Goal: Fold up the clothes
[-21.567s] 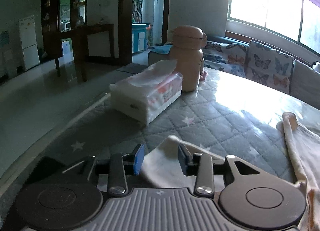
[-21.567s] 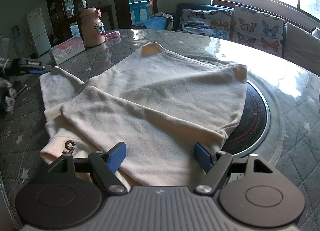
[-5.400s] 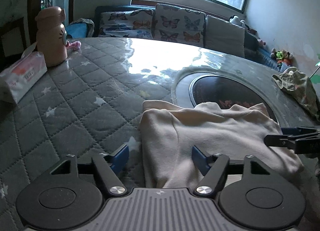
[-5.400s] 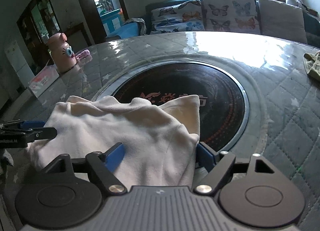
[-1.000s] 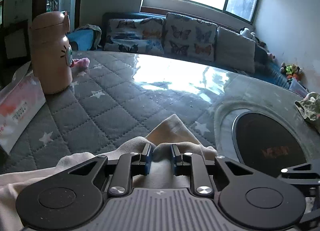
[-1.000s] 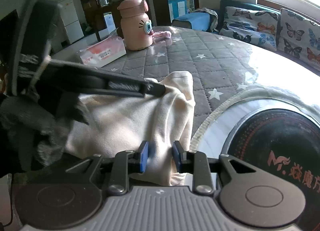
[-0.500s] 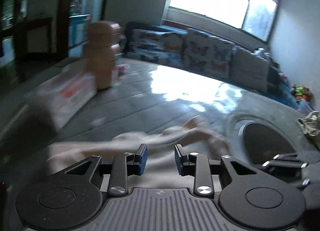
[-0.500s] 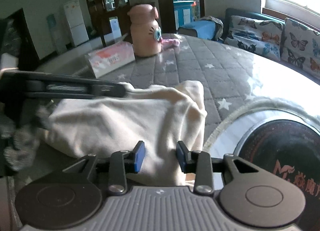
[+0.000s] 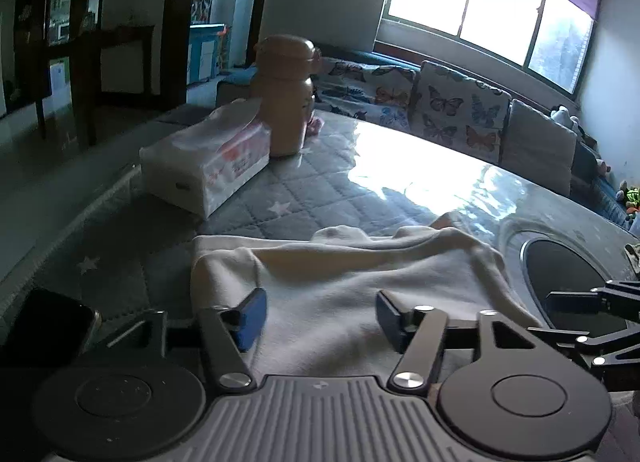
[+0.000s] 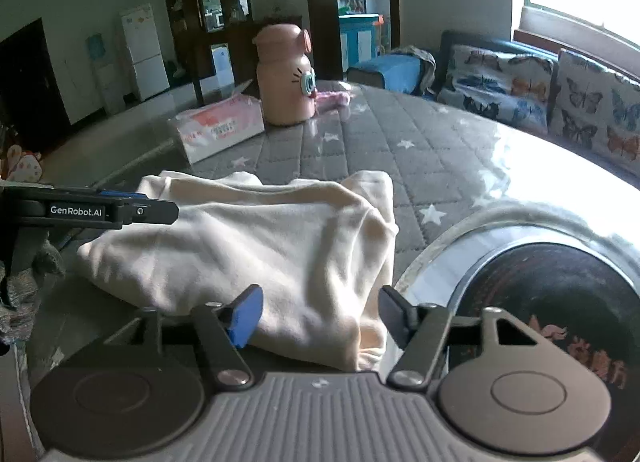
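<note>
A cream garment (image 9: pixel 352 278) lies folded in a thick bundle on the grey quilted star-patterned table cover (image 9: pixel 280 197). It also shows in the right wrist view (image 10: pixel 264 254). My left gripper (image 9: pixel 318 316) is open over the near edge of the bundle, holding nothing. My right gripper (image 10: pixel 320 316) is open at the bundle's right near corner, also empty. The left gripper shows from the side in the right wrist view (image 10: pixel 132 209), at the bundle's left end. The right gripper's fingers (image 9: pixel 576 298) show at the right edge of the left wrist view.
A pink bottle (image 10: pixel 286 73) and a tissue pack (image 10: pixel 218 131) stand at the table's far left. A black round hob inset (image 10: pixel 560 294) lies right of the garment. A dark phone (image 9: pixel 44 322) lies near the left edge. A sofa with butterfly cushions (image 9: pixel 460 113) lies beyond.
A second ago both grippers were shut on the garment's edge. Both have opened and let it go, and the bundle now rests on the table.
</note>
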